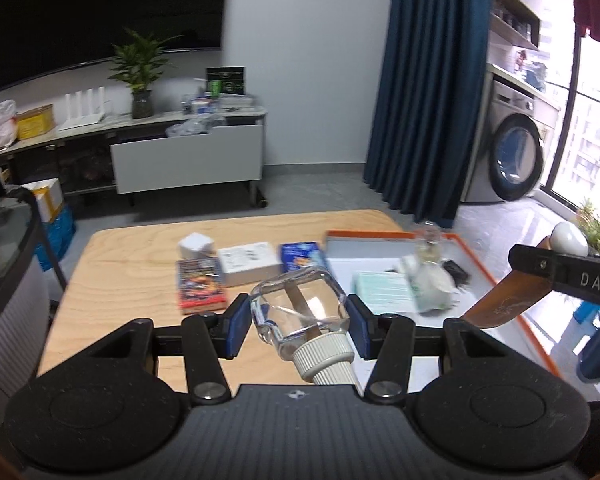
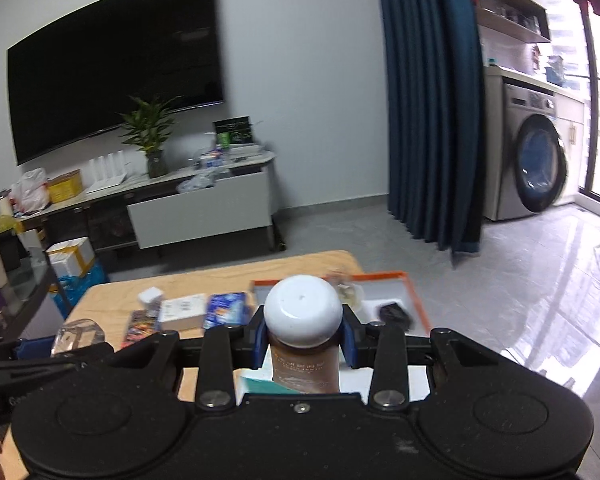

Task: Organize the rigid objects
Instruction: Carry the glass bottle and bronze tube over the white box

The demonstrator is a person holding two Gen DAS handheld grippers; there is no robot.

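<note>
My left gripper (image 1: 298, 326) is shut on a clear glass bottle (image 1: 300, 308) with a ribbed white cap, held above the wooden table (image 1: 132, 248). My right gripper (image 2: 304, 340) is shut on a brown bottle (image 2: 304, 368) with a white domed cap, held above the orange-rimmed white tray (image 2: 410, 300). The brown bottle also shows in the left wrist view (image 1: 504, 300), at the right over the tray (image 1: 512, 304). The glass bottle shows at the left of the right wrist view (image 2: 78, 336).
On the table lie a small white cube box (image 1: 196, 245), a white box (image 1: 250, 262), a blue packet (image 1: 302, 256) and a red-edged book (image 1: 200, 286). The tray holds a teal box (image 1: 384, 292), a white cup (image 1: 434, 286), a small glass item (image 1: 430, 240) and a black object (image 1: 456, 270).
</note>
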